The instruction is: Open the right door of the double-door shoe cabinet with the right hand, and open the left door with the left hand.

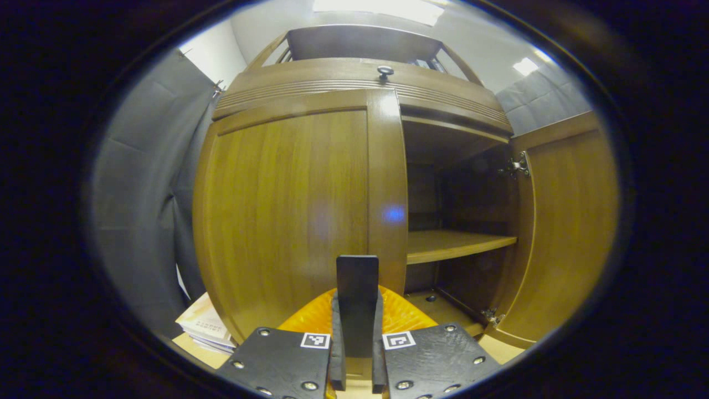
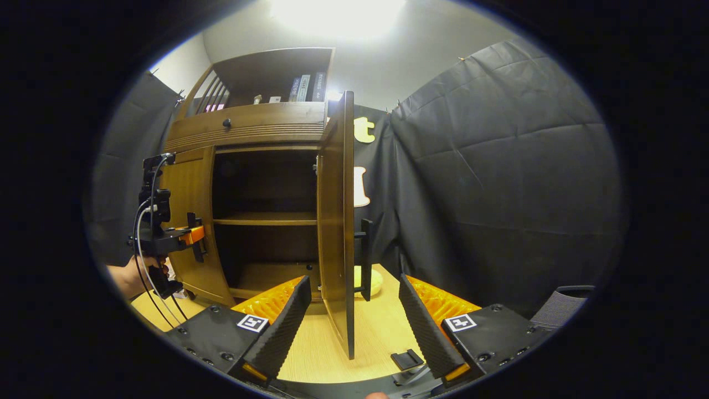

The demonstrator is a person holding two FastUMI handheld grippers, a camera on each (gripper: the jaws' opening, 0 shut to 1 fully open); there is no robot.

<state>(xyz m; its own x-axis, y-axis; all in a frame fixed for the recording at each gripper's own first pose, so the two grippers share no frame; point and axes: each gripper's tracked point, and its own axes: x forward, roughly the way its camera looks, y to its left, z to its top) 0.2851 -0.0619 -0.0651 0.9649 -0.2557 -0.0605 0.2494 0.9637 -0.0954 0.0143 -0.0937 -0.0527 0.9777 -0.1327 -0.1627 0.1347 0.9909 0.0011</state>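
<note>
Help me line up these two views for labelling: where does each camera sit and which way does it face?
Left gripper view: rides the left hand-held gripper, close to the closed left door, fingers clamped on its black handle; the open right door stands aside.
Right gripper view: rides the right hand-held gripper, farther back, jaws spread either side of the right door's edge; the left hand-held gripper and a hand show at the left door.
Shared: the shoe cabinet, its shelf.
</note>
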